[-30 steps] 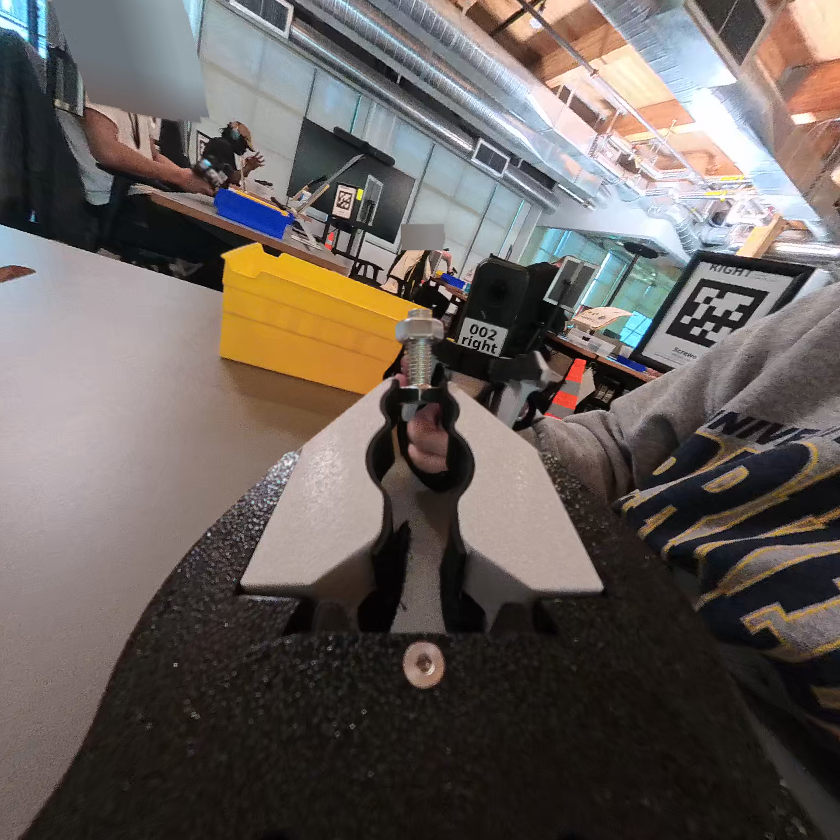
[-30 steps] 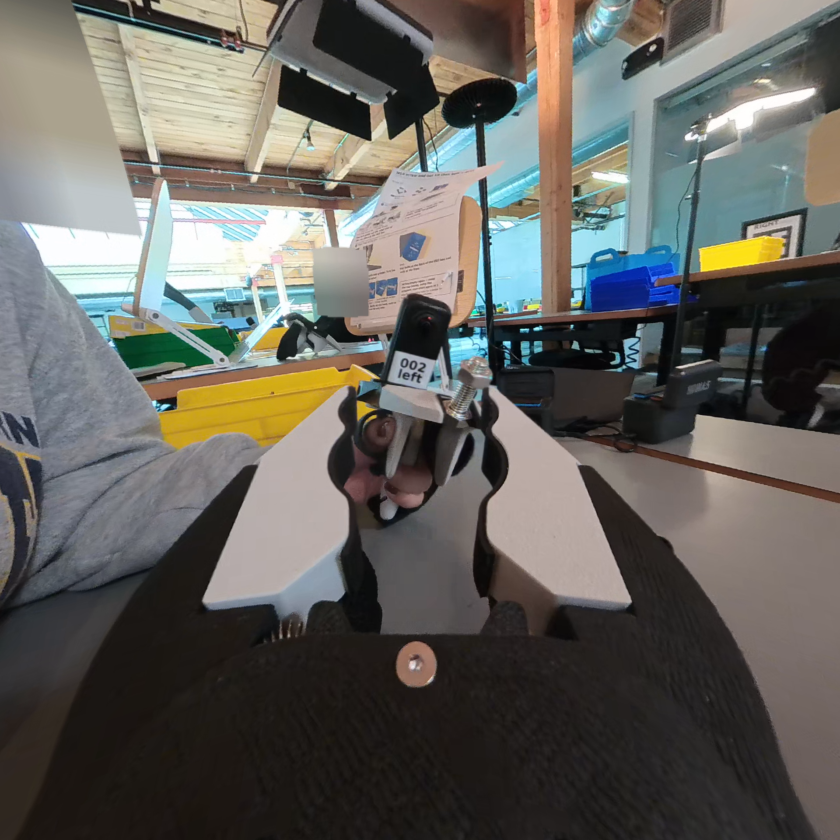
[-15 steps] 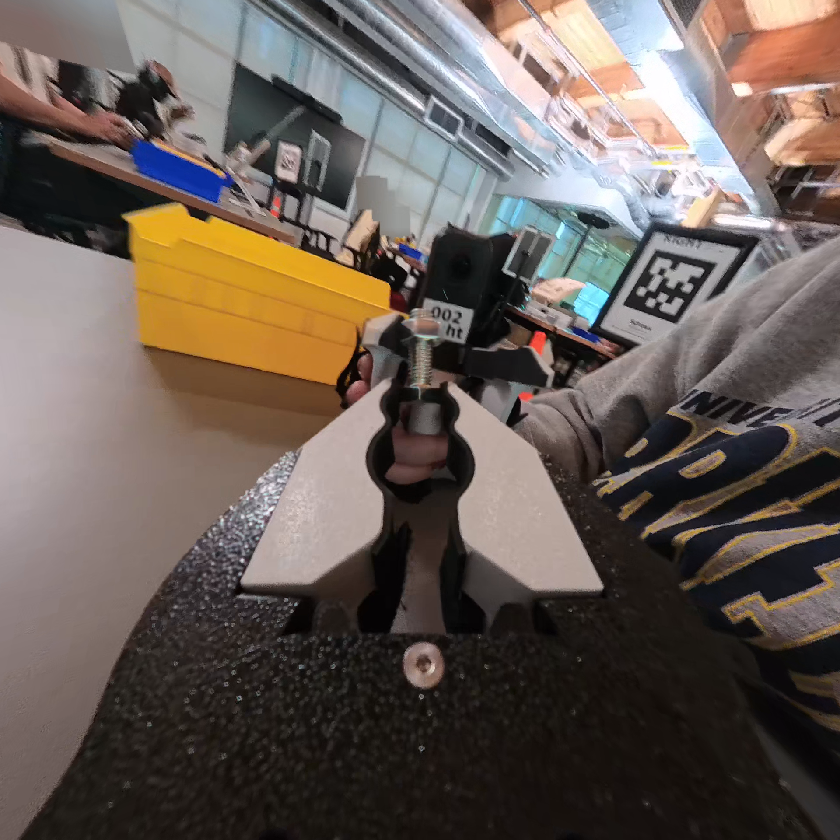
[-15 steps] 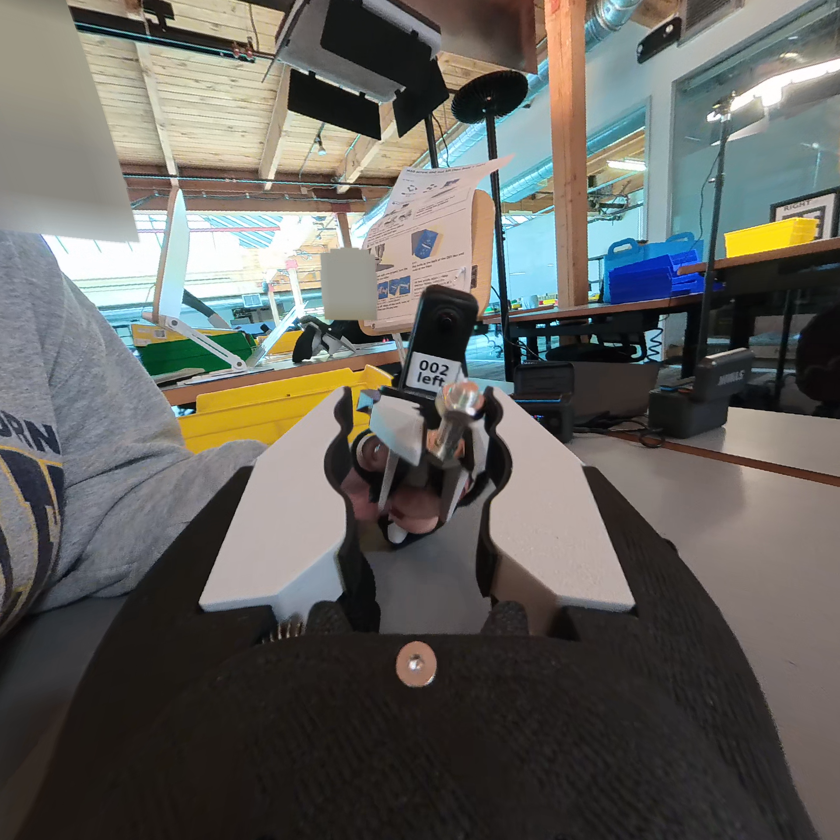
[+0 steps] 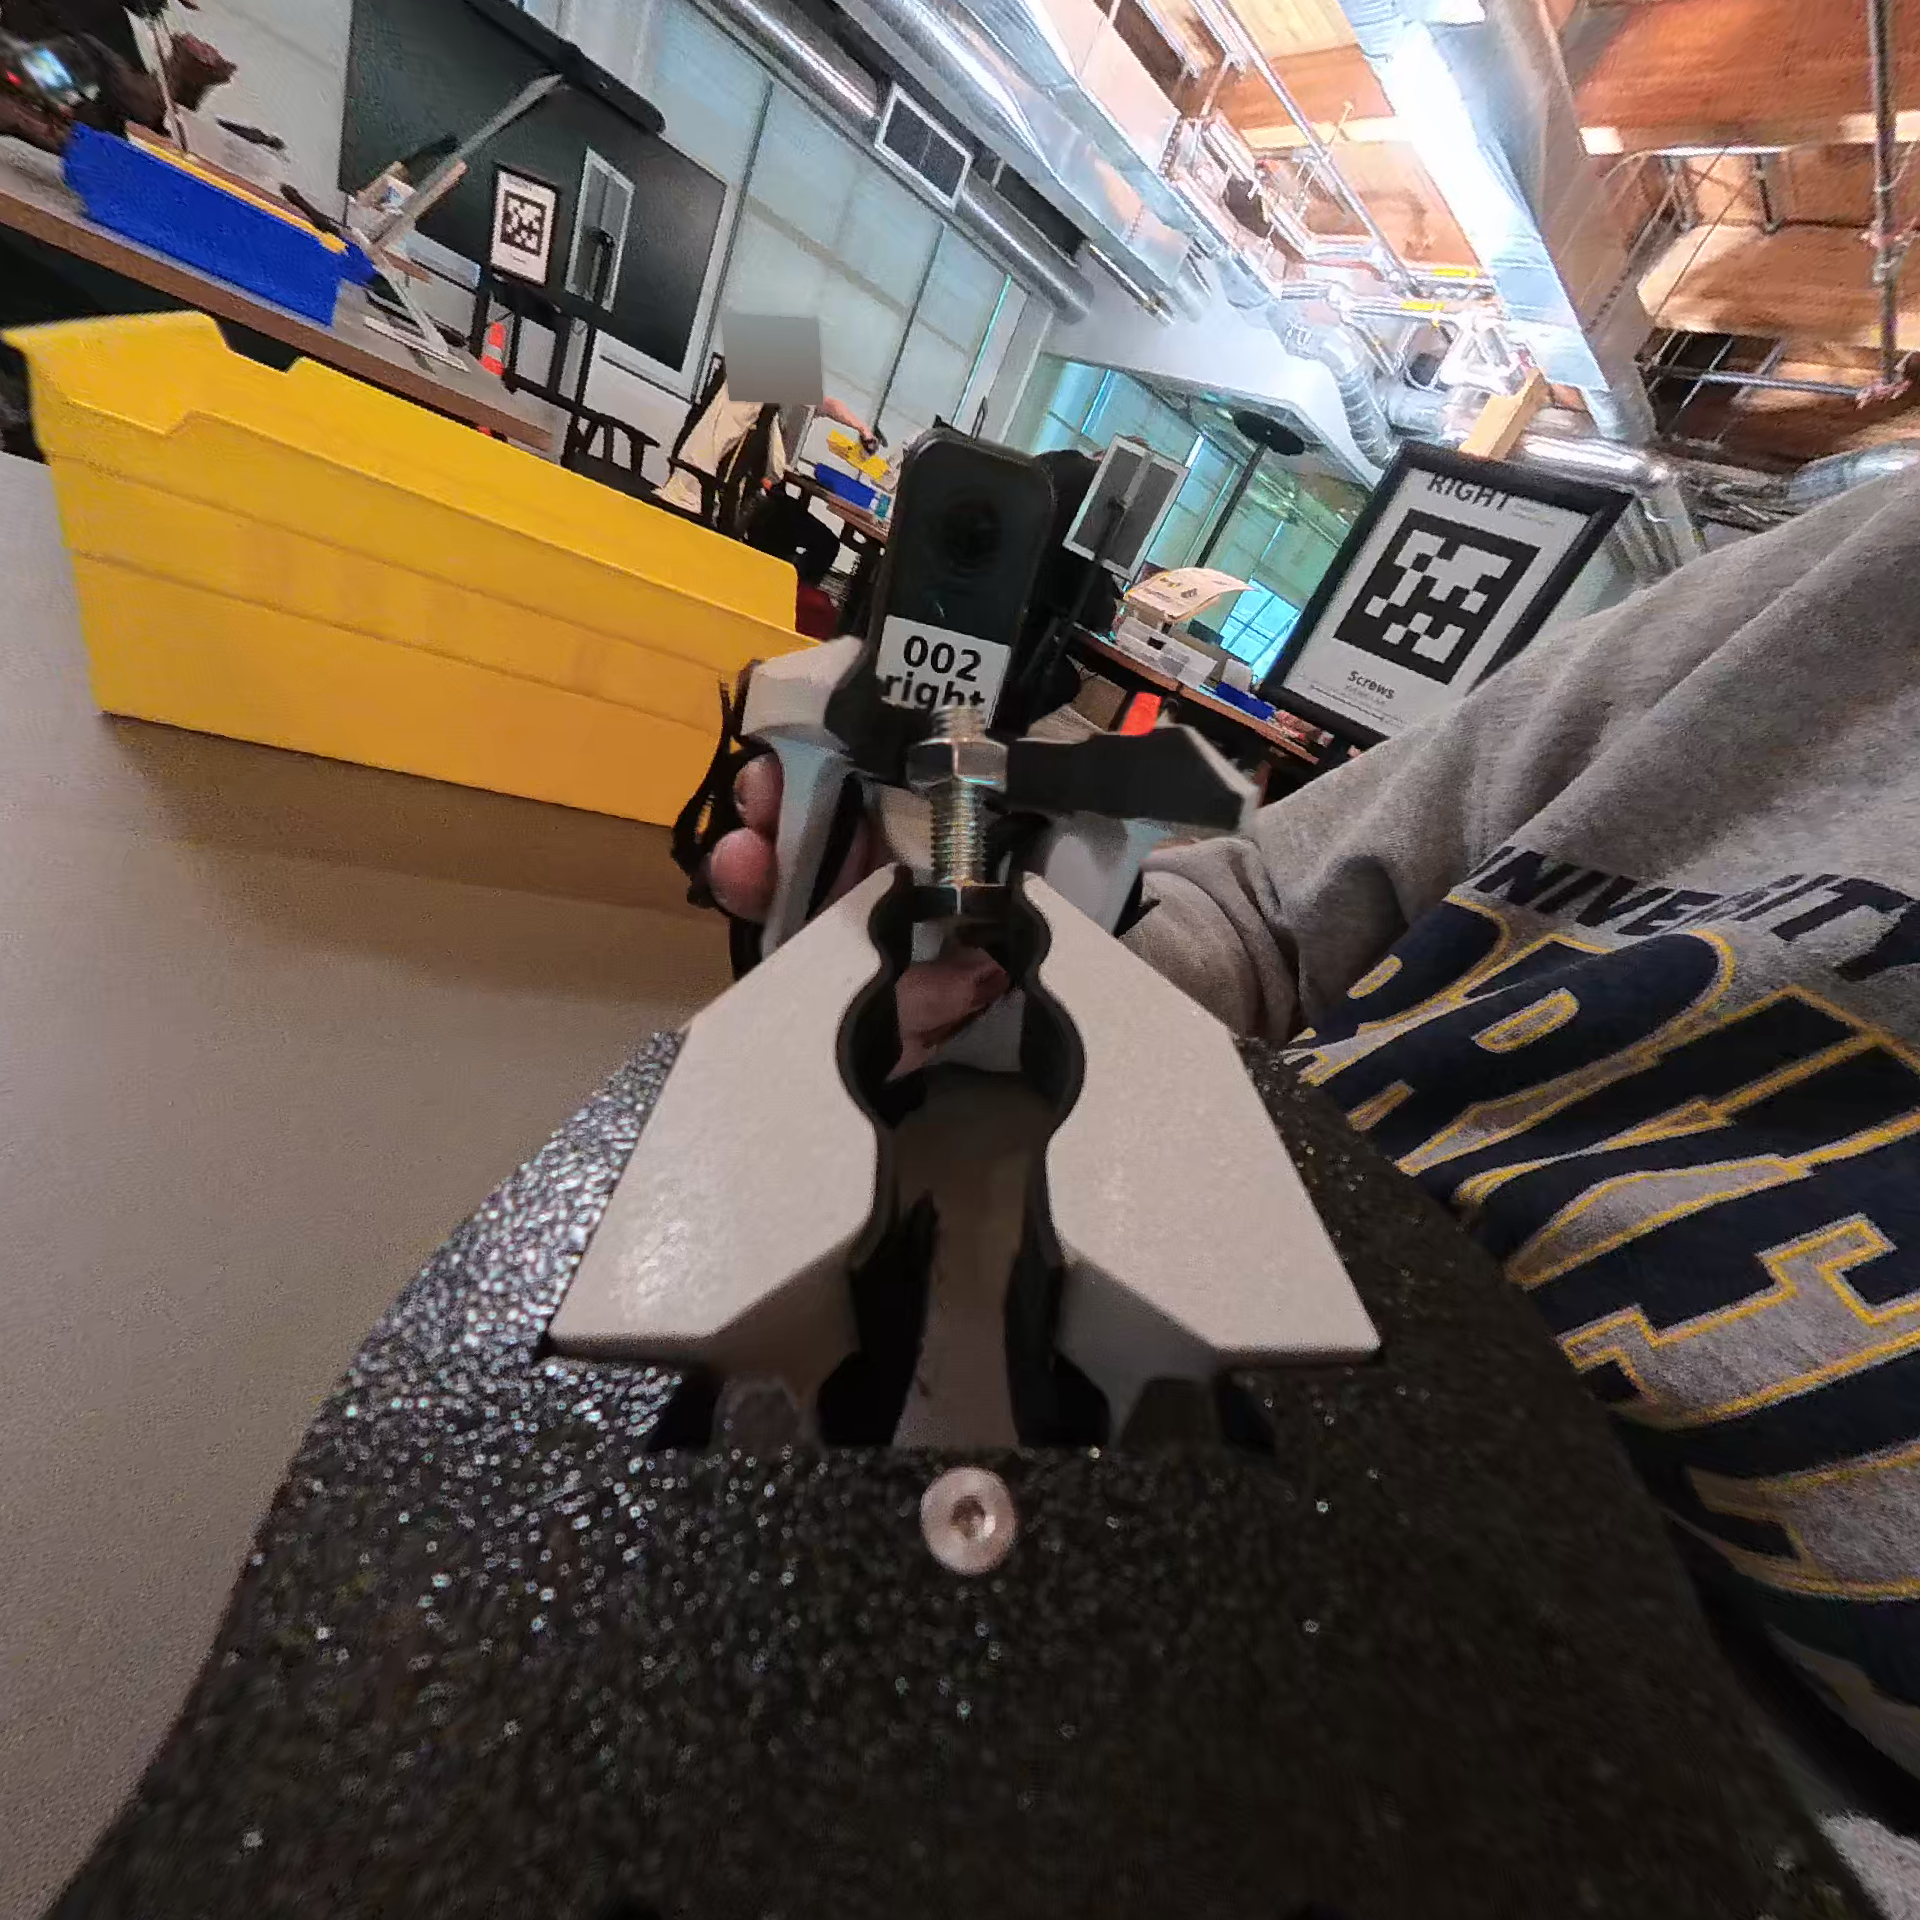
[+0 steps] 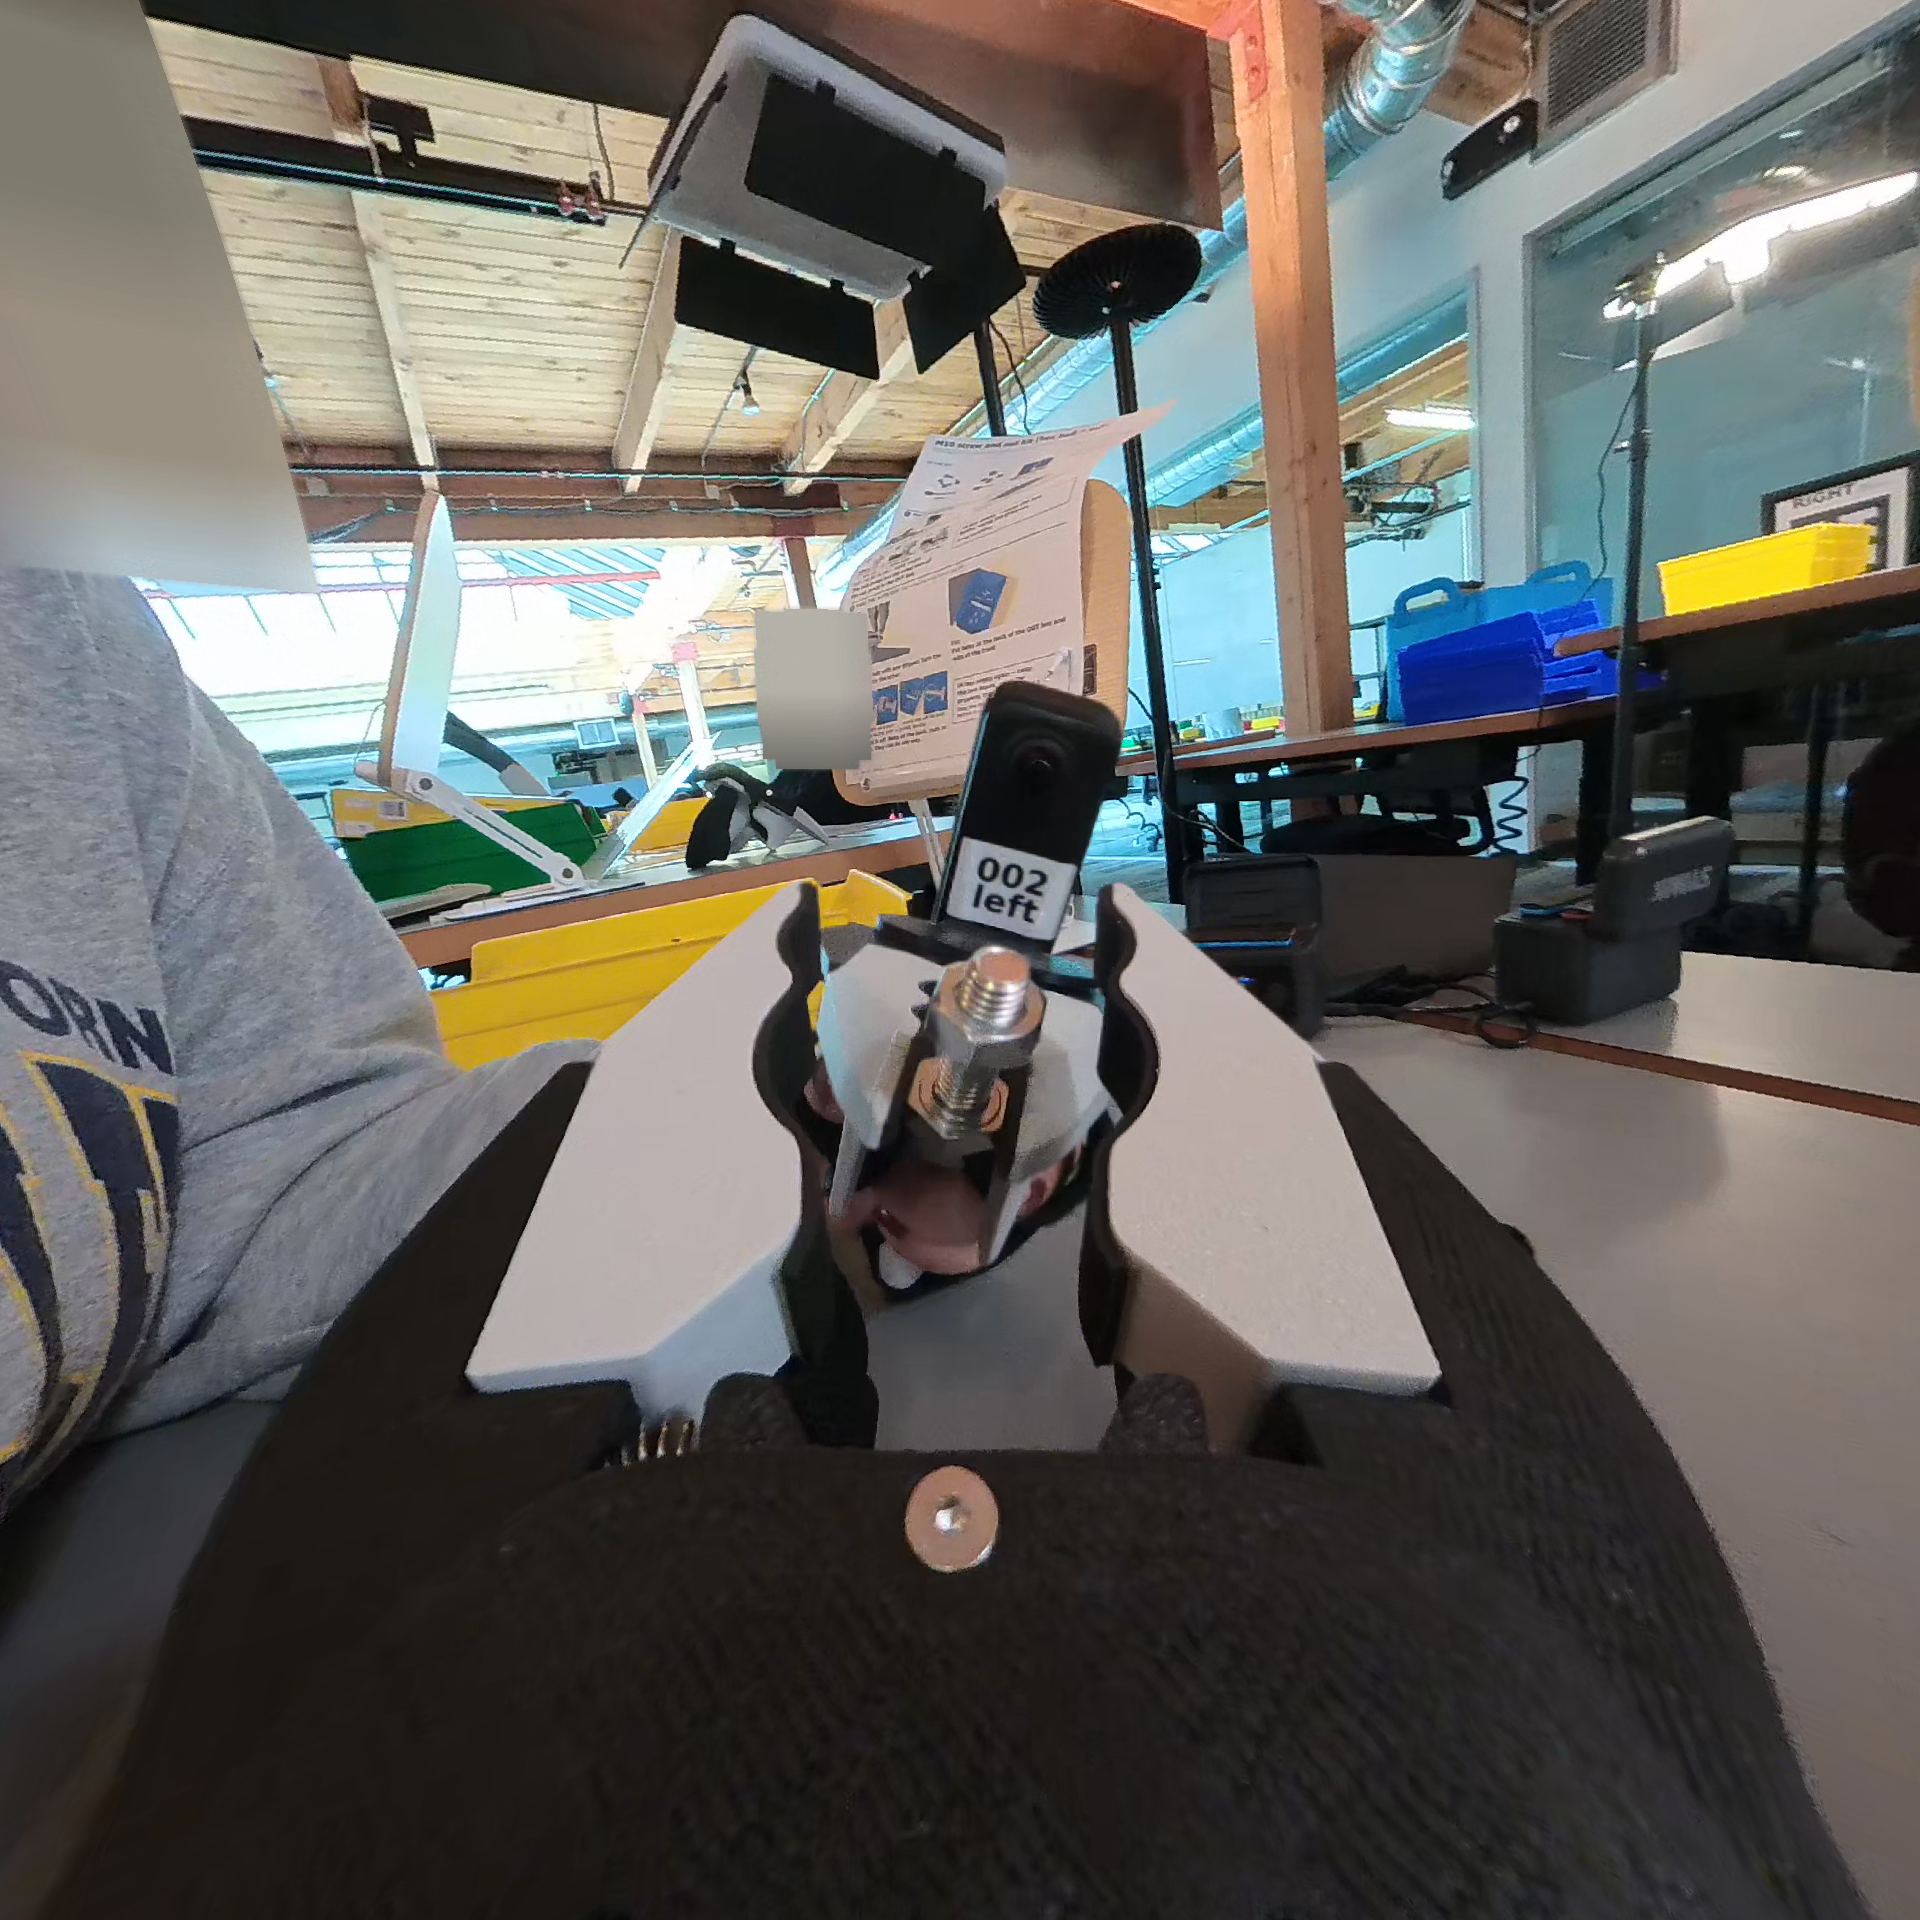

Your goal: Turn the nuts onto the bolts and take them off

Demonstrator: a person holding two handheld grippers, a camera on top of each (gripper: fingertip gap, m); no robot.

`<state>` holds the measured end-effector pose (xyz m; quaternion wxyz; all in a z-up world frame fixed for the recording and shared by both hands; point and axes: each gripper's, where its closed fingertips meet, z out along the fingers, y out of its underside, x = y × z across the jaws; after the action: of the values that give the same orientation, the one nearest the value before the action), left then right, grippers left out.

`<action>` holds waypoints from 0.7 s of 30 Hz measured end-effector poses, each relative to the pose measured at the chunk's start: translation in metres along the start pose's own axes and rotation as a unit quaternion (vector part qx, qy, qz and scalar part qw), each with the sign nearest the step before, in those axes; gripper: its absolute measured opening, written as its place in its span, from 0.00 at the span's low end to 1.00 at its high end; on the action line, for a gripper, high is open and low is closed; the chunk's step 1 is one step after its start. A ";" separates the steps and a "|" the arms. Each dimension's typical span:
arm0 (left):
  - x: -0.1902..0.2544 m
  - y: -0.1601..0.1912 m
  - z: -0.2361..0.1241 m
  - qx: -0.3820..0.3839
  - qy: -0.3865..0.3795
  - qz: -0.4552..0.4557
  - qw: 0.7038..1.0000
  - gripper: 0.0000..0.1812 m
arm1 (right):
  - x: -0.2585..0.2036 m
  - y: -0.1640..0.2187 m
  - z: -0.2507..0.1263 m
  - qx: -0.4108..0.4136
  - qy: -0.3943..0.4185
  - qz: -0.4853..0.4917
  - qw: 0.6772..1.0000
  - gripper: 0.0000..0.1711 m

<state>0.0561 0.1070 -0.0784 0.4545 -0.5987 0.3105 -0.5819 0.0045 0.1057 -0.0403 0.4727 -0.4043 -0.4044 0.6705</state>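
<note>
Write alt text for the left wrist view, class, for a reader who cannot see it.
The left hand-held gripper is shut on the head of an upright bolt with a nut near its top. The right hand-held gripper faces it from just behind, open around the nut. A yellow bin stands on the table to the left, a grey sleeve to the right.

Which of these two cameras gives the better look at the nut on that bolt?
The left wrist view: the nut shows side-on near the top of the bolt, threads visible below it. The right wrist view looks along the tilted bolt, so the nut appears foreshortened.
</note>
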 end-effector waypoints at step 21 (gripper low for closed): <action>-0.004 -0.003 0.008 0.025 0.004 -0.021 0.999 0.08 | -0.003 0.001 0.001 0.001 -0.011 0.004 1.000 0.29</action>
<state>0.0627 0.1132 -0.0769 0.4560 -0.5912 0.2846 -0.6013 0.0036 0.1027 -0.0405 0.4662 -0.3977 -0.4074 0.6772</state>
